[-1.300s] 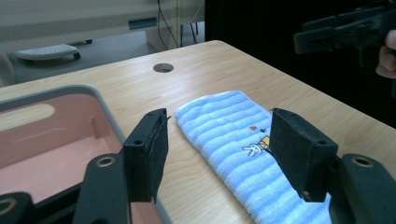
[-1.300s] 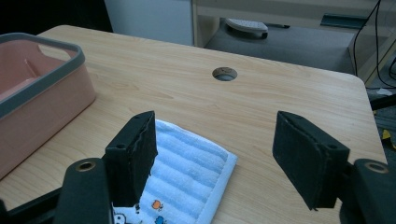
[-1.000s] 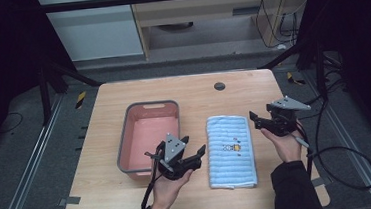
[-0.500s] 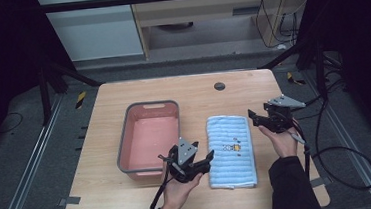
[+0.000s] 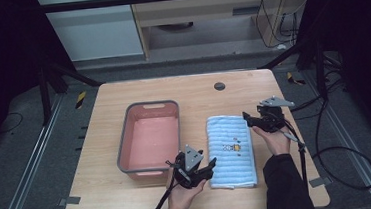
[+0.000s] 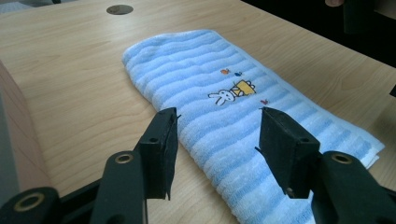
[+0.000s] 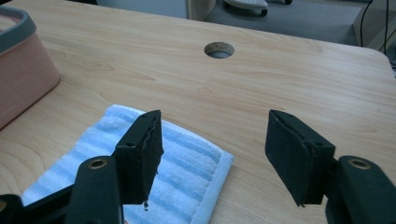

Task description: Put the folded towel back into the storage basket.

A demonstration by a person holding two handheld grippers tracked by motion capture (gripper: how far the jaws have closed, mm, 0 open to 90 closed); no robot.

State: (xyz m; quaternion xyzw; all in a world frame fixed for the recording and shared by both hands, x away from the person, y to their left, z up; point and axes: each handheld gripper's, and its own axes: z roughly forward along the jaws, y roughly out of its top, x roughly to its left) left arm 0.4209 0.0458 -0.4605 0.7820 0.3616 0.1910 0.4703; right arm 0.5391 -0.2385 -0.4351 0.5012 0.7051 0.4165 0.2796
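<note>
Left gripper (image 5: 204,169), jaws wide, hovers at the folded blue towel's (image 5: 231,148) seven o'clock corner; right gripper (image 5: 248,117), equally wide, at its one o'clock.

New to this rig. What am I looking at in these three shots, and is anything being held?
No robot arm here: a person holds a two-jaw hand tool in each hand. The high view looks down on the wooden table. The other two shots come from cameras riding on each tool, looking along its black fingers.

On the table lie a folded blue striped towel with a small rabbit picture, and beside it an empty pink tub with a grey rim.

The left gripper is open at the towel's near end. The right gripper is open over its far corner. Neither holds anything.
</note>
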